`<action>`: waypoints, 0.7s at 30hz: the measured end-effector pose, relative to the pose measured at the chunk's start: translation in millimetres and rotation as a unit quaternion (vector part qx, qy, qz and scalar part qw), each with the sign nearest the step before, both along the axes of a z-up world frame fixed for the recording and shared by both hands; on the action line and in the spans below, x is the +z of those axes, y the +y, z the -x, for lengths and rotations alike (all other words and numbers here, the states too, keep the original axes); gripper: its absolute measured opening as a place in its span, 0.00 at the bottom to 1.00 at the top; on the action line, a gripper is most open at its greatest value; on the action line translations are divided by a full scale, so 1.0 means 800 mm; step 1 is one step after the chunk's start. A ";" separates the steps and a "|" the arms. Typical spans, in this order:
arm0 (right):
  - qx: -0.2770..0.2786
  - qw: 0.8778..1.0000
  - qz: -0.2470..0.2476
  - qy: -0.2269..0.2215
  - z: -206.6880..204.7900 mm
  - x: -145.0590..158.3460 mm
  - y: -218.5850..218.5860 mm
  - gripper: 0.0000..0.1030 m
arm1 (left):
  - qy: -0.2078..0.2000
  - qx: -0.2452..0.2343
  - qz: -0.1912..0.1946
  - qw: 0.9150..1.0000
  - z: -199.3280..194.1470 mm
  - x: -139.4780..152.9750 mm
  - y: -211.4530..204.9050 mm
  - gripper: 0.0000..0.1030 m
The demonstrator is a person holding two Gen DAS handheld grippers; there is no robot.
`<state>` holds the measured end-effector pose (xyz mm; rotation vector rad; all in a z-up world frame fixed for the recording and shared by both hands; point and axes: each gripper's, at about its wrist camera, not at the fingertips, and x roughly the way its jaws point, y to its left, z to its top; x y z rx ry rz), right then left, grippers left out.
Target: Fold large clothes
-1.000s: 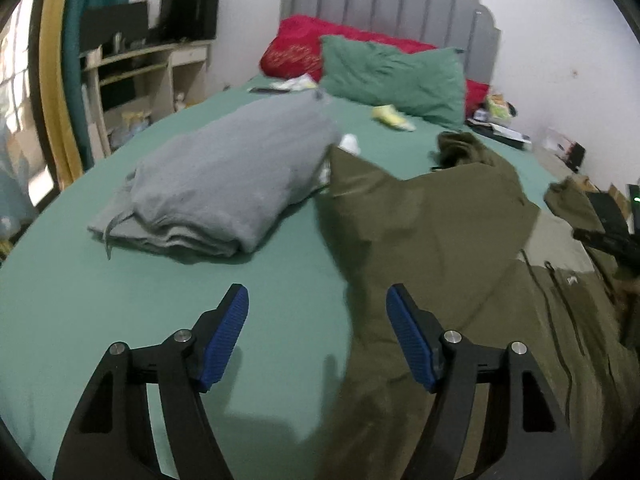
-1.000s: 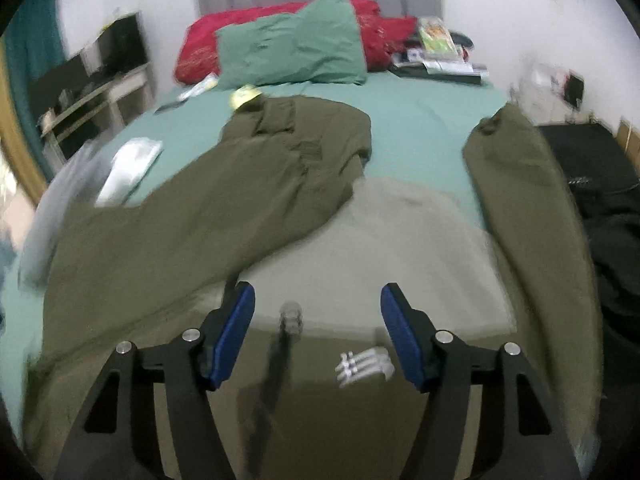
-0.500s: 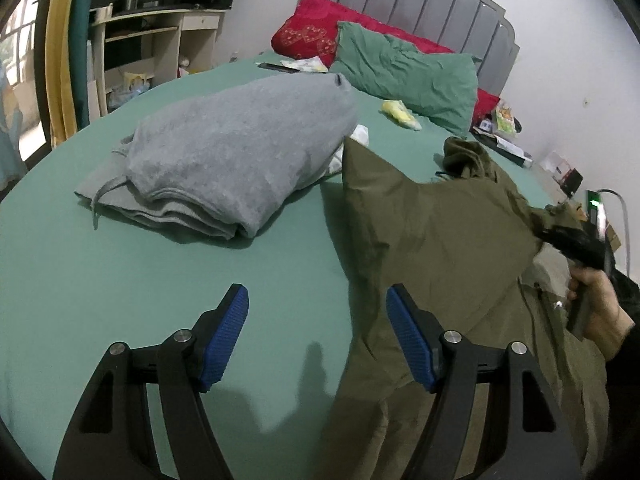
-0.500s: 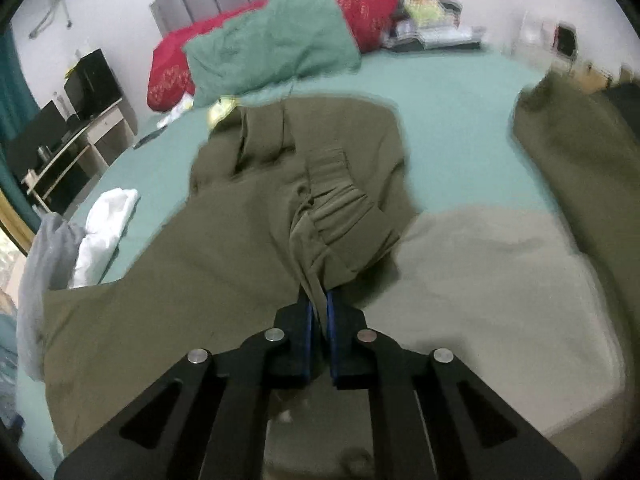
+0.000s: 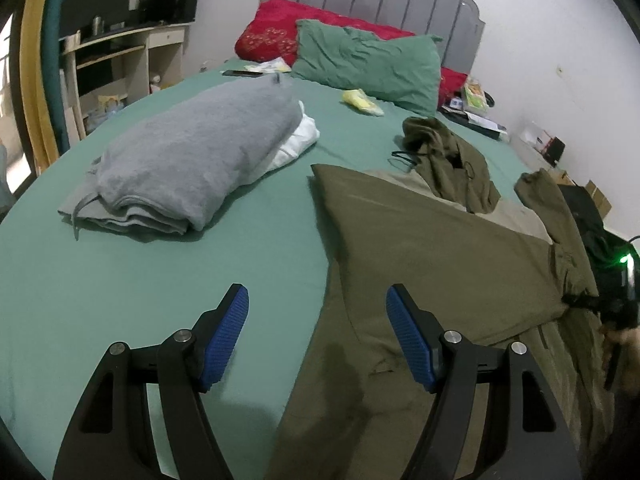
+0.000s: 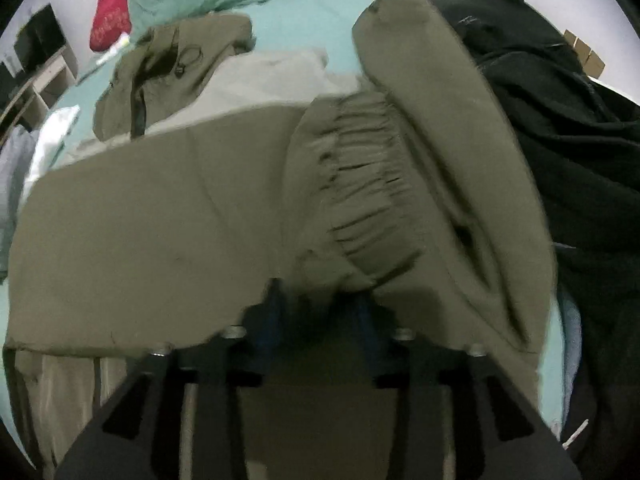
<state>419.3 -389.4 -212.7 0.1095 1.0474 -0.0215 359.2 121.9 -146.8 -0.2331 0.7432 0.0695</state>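
**A:** Two grippers, one big garment. Where to find the large olive-green hooded jacket (image 5: 420, 248)?

**B:** Spread flat on the teal-green bedsheet (image 5: 160, 300), just right of the folded grey fleece sweatshirt (image 5: 192, 160) as seen from the left wrist, apart from it with a strip of bare sheet between. One long sleeve folded across the body, away from the sweatshirt. Hood (image 5: 444, 148) crumpled at the jacket's far end, further up the bed than the sweatshirt's near fold.

**A:** And the left gripper (image 5: 317, 300)?

**B:** Wide open, gripping nothing. Hangs above the jacket's near edge, nearer the camera than the sweatshirt; one blue ribbed pad (image 5: 224, 340) over bare sheet, the other over olive cloth.

**A:** The right gripper (image 6: 318, 304)?

**B:** Blurred. Jaws just opening, now parted, with the edge of the sleeve's gathered elastic cuff (image 6: 360, 184) lying between them. No firm pinch visible; hard to tell whether a pad brushes the cloth.

**A:** Anything else near the sweatshirt?

**B:** A crumpled white garment (image 5: 298, 140) tucked against its far side, touching it. Beyond that, a wrinkled green pillow (image 5: 368, 60). Well away, past the jacket, a heap of black cloth (image 6: 560, 120).
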 end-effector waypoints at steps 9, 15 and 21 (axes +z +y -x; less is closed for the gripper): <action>-0.012 0.989 0.083 -0.120 -0.091 0.094 -0.080 0.61 | -0.007 -0.006 0.012 1.000 -0.005 -0.003 0.010 0.73; -0.079 0.989 0.044 -0.117 -0.186 0.077 -0.120 0.61 | 0.002 0.000 -0.009 1.000 -0.016 -0.013 0.014 0.73; -0.088 0.990 0.051 -0.100 -0.204 0.050 -0.115 0.04 | 0.032 -0.010 -0.010 0.999 -0.023 -0.026 0.014 0.73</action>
